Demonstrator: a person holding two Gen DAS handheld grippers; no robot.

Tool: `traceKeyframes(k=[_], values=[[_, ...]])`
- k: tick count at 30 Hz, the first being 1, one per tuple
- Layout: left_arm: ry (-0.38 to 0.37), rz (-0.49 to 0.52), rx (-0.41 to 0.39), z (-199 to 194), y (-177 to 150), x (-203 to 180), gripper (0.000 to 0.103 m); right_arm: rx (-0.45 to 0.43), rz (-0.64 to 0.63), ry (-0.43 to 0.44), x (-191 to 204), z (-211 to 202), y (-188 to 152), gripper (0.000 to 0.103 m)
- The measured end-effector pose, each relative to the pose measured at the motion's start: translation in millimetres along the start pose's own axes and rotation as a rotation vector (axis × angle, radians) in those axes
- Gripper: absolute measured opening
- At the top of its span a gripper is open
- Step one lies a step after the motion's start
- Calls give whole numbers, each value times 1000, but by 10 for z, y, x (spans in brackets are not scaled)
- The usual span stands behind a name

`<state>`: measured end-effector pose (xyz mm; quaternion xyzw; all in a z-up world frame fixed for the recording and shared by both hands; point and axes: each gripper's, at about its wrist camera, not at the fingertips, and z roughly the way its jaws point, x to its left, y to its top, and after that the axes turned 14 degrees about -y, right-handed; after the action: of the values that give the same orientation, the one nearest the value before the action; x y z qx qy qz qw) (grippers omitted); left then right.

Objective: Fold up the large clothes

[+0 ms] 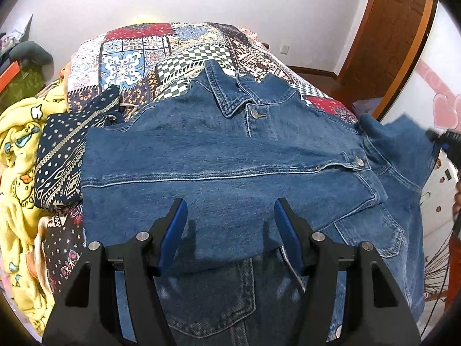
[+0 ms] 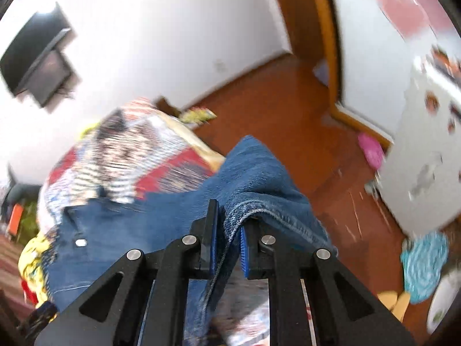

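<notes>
Lying on a patchwork bed [image 1: 184, 49], the thick, heavy denim jacket [image 1: 230, 155] has its sleeve edge pinched in the closed right tongs [image 2: 227, 230], while the left tongs [image 1: 229, 216] hover half-open and empty.

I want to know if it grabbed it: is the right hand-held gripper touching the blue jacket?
Touching. The right wrist view shows the right hand-held gripper with its blue pads pinched shut on a fold of the denim jacket, the cloth bunched between them.

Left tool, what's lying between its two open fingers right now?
Only the denim jacket spread on the bed: the left tool hovers open over its folded blue cloth, gripping nothing. The left wrist view shows it.
</notes>
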<state>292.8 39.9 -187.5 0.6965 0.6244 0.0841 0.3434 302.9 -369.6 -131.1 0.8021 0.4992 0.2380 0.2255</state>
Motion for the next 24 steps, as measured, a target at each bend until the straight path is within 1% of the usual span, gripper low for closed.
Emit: traceKeyframes(k=[2,5,7,8,9,10,12,14,16,17,19,20,24], values=[[-6,-1,-3,-43,-22,18,62,-48,-53,62,251,-235,44,11],[-6,4,-12,-127,-54,41,62,-68,-132,149,653,-433,-21,11],[-10,12,-24,-203,-76,58,62,-55,-196,200,921,-485,-130,11],[-11,15,-31,-240,-87,63,62,-36,-236,228,1086,-479,-214,11],[-13,19,-38,-280,-102,66,62,-22,-255,242,1147,-440,-271,11],[-13,22,-44,-314,-116,71,62,5,-292,258,1293,-389,-379,11],[-10,29,-54,-387,-148,81,62,51,-345,260,1439,-259,-547,11],[3,42,-56,-441,-178,84,62,120,-393,271,1593,-77,-751,11],[20,57,-55,-482,-210,86,62,196,-423,274,1673,86,-955,11],[25,63,-52,-497,-225,86,62,220,-433,271,1702,122,-1023,11],[29,74,-46,-520,-248,77,62,264,-455,254,1721,225,-1179,12],[33,80,-44,-527,-254,65,62,280,-469,248,1762,239,-1229,14],[35,105,-41,-511,-225,-30,62,320,-517,251,1714,225,-1316,15]])
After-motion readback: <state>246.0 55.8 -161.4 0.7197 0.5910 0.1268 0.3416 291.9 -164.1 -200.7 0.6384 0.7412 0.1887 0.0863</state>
